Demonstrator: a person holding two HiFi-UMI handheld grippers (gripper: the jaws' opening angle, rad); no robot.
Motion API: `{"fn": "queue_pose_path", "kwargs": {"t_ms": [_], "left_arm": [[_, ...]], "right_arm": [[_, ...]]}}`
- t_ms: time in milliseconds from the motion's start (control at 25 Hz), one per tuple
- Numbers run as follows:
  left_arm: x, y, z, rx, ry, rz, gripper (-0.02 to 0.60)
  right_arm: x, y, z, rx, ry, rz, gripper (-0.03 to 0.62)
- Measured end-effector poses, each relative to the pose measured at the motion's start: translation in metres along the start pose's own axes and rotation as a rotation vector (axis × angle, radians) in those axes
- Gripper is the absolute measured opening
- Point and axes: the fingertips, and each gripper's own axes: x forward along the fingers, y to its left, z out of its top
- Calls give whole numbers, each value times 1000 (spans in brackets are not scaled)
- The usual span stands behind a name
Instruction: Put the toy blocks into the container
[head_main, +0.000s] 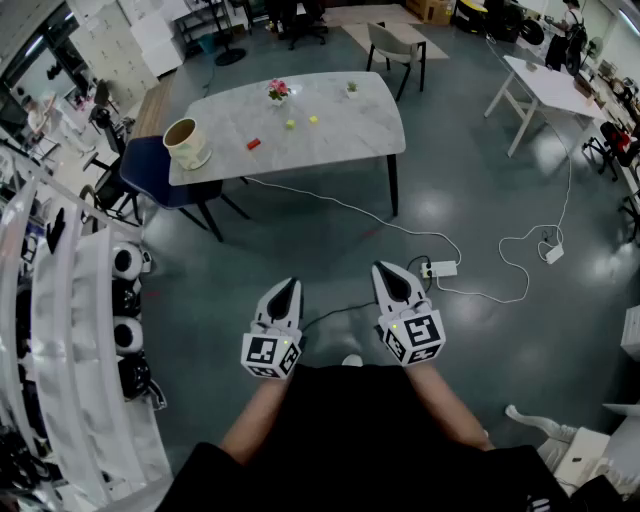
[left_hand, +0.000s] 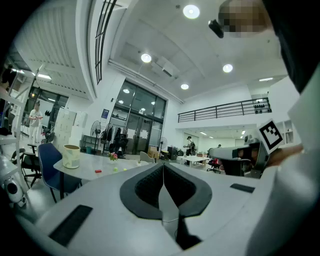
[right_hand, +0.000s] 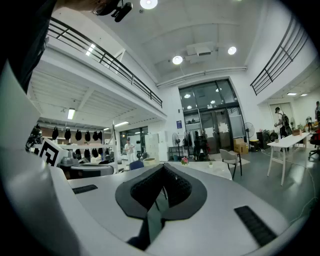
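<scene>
Approach step, nothing picked yet: my left gripper (head_main: 288, 288) and right gripper (head_main: 387, 271) are both fully closed and empty, well short of the marble table (head_main: 345, 135) holding container (head_main: 187, 143), red block (head_main: 254, 144) and 2 yellow blocks (head_main: 290, 124), so next I cross the grey floor (head_main: 470, 200) and open 1 gripper.

You stand on a glossy dark grey floor (head_main: 480, 200). Ahead of you is a pale marble-topped table with black legs (head_main: 350, 125), a dark blue padded chair (head_main: 150, 175) at its left end and a grey chair (head_main: 388, 42) beyond it. A white trestle table (head_main: 548, 82) stands to your right. A thin white cable (head_main: 330, 203) trails across the floor to a white power strip (head_main: 441, 268). White curved shelving (head_main: 75, 330) runs along your left. Far off, a tall dark-framed glass wall (left_hand: 137, 117) rises under round recessed ceiling lights (left_hand: 191, 11) and a black mezzanine railing (left_hand: 225, 107).
</scene>
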Motion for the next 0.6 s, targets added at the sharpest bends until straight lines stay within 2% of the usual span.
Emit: {"fn": "queue_pose_path", "kwargs": {"t_ms": [200,440,600], "left_arm": [[-8,-4,6,5,-20,16,5],[-15,11,16,20,-36,35,5],[-18,6,12,14,-33,30,5]], "right_arm": [[-9,6,-6,-24,45,38,-2],[-11,13,-8,29,40,60,0],[-15,8,-9,10,42,52,0]]}}
